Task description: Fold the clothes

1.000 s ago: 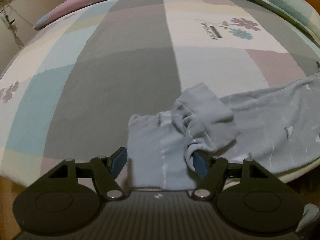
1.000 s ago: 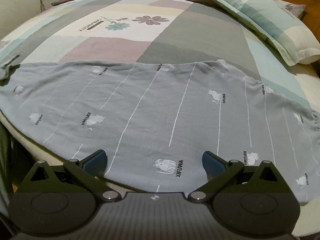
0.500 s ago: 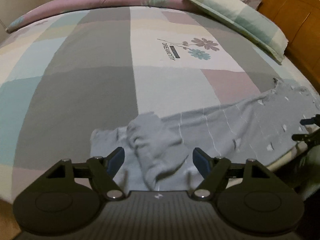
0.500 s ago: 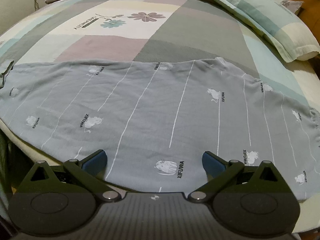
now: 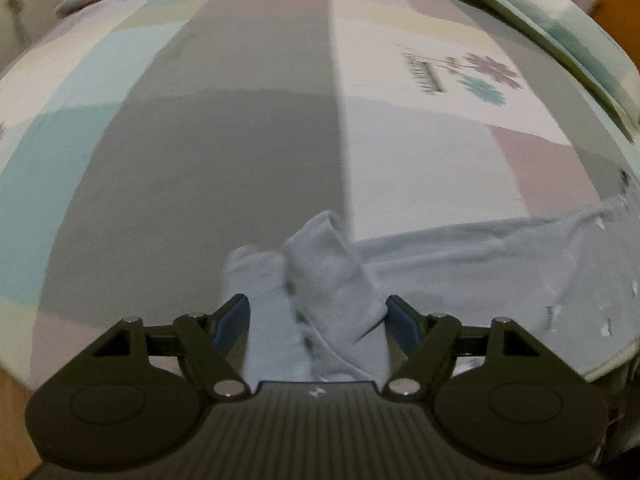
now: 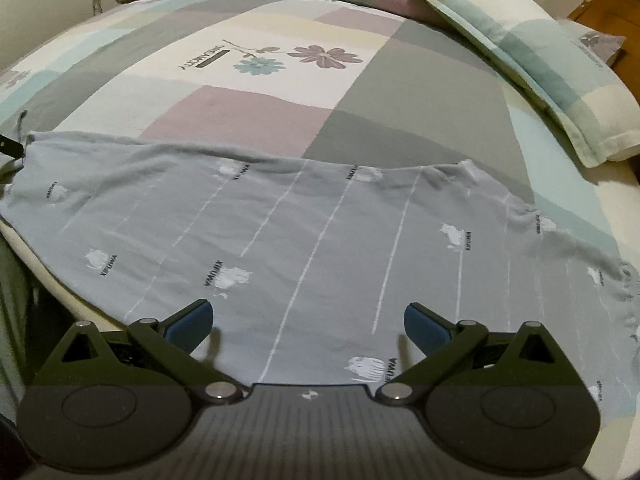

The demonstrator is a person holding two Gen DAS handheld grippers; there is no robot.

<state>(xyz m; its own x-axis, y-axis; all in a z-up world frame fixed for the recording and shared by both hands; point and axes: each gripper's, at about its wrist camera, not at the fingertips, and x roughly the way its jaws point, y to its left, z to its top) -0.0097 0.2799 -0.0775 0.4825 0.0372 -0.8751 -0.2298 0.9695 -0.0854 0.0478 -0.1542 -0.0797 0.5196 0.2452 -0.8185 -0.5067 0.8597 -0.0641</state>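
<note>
1. Our left tongs stand released, straddling the bunched end of the grey trousers.
2. Our right tongs hang released over the trousers, spread flat along the bed edge.

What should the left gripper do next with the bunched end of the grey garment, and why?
Probably close the left gripper on the bunched end of the grey garment: its jaws stand open around that crumpled fold, which needs pulling flat.
</note>
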